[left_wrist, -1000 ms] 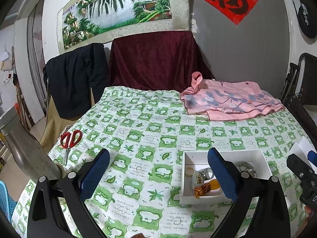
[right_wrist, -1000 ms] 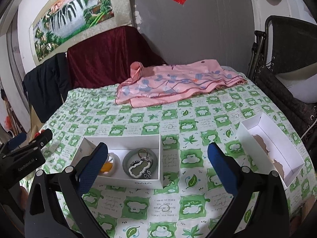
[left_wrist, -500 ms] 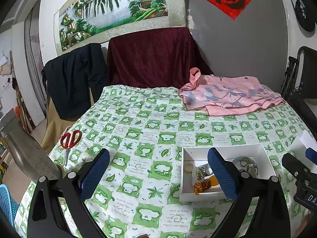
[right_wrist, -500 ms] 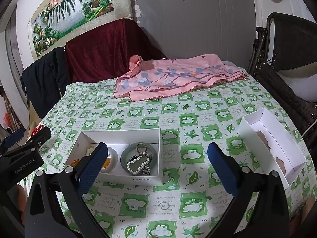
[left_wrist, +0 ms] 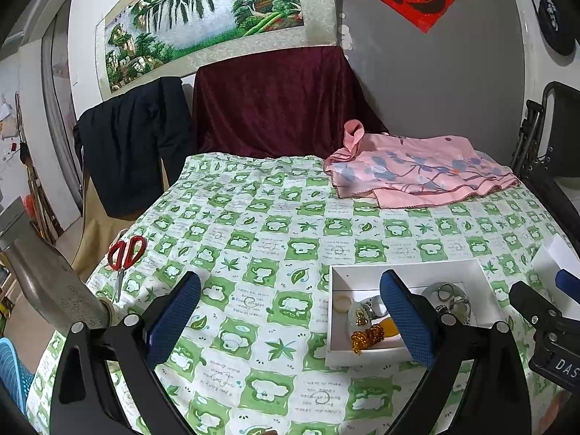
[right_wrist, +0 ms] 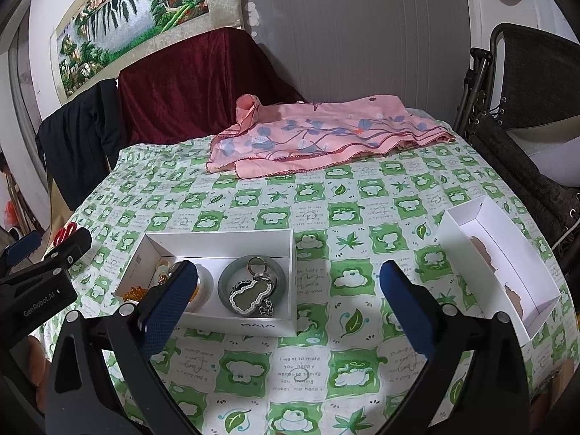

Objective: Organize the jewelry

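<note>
both the left gripper [left_wrist: 290, 320] and right gripper [right_wrist: 288, 306] hang spread wide, holding nothing, above the tablecloth [right_wrist: 326, 195]. the white jewelry box [right_wrist: 232, 241] holds a green bangle [right_wrist: 226, 279], silver pendant [right_wrist: 250, 297] and amber beads [left_wrist: 368, 337]; an empty white lid [right_wrist: 496, 257] lies to its right.

Red scissors [left_wrist: 125, 253] at tablecloth [left_wrist: 261, 217] edge; pink scarf [left_wrist: 417, 177] far side.

box [right_wrist: 253, 326]: "vivo" | left tool [right_wrist: 40, 301]: "GenRobot.AI" | tablecloth [right_wrist: 301, 366]: "I want to make you happy"
</note>
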A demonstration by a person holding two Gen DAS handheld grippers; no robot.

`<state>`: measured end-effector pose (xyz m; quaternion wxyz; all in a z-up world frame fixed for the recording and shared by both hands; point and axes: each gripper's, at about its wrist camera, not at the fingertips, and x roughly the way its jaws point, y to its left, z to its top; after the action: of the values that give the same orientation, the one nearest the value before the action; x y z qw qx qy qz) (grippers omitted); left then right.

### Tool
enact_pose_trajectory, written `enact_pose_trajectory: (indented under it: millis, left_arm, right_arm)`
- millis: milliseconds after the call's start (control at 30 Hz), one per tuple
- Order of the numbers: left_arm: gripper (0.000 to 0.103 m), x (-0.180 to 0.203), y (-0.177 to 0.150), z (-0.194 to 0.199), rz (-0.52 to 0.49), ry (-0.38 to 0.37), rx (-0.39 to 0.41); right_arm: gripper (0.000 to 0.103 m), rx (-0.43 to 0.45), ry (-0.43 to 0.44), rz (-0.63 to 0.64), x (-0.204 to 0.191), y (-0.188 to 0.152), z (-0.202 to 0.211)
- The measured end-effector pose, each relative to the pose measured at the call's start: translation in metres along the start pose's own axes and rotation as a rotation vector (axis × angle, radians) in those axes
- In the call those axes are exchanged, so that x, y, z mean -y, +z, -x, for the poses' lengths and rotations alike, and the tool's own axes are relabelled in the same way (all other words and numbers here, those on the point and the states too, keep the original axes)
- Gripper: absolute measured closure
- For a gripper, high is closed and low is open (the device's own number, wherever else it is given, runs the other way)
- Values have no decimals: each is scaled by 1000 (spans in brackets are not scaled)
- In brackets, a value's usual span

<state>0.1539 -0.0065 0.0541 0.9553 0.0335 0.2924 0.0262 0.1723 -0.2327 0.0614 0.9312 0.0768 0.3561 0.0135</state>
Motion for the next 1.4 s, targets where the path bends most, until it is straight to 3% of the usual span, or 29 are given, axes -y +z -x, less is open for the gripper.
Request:
enact_pose_trajectory:
  millis: [1400]
  left_arm:
    - [6,3,-3,16,-14,-27,13]
  right_arm:
    - [7,14,6,-5,5,-5,21]
